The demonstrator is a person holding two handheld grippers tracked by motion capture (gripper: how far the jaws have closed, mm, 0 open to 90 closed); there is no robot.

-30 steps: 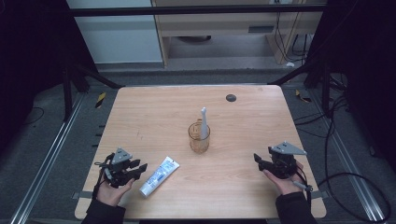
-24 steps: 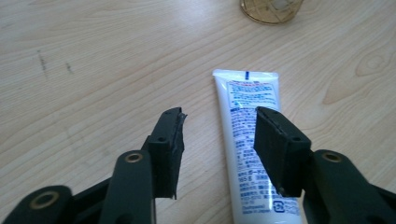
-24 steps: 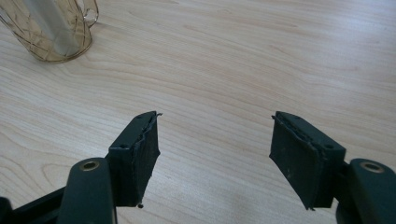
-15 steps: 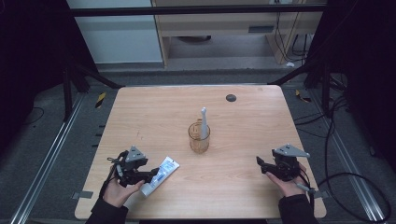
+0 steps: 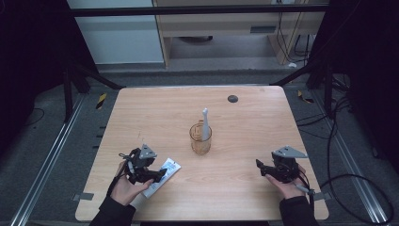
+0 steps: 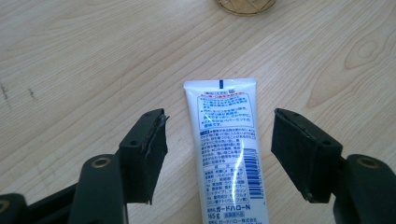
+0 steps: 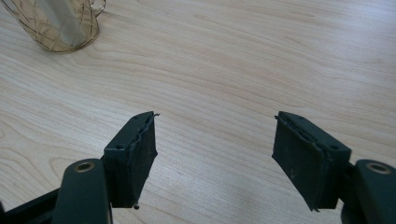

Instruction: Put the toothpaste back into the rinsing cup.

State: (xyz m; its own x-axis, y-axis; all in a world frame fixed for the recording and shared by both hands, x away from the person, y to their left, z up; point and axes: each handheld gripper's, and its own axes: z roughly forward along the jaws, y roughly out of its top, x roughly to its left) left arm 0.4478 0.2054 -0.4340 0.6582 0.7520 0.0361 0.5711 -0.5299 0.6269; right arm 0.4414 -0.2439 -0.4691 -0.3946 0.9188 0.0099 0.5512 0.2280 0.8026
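Note:
A white toothpaste tube (image 5: 165, 172) (image 6: 229, 154) with blue print lies flat on the wooden table (image 5: 160, 113) near the front left. My left gripper (image 5: 159, 175) (image 6: 219, 126) sits over its lower part. Its jaws have just been opening and now stand wide on either side of the tube, with the pads clear of it. An amber cup (image 5: 201, 139) (image 7: 60, 23) in the middle of the table holds an upright white toothbrush (image 5: 205, 123). At the front right, my right gripper (image 5: 260, 166) (image 7: 215, 135) has opened a little and has only bare wood between its jaws.
A small black round mark (image 5: 232, 98) sits near the table's far edge. Cables (image 5: 339, 141) trail on the floor to the right, and metal rails run along the left side. The cup's base (image 6: 245, 4) lies just beyond the tube.
My left gripper has moved right onto the toothpaste tube and its jaws have spread wide around it. The right hand has stayed put, jaws slightly wider.

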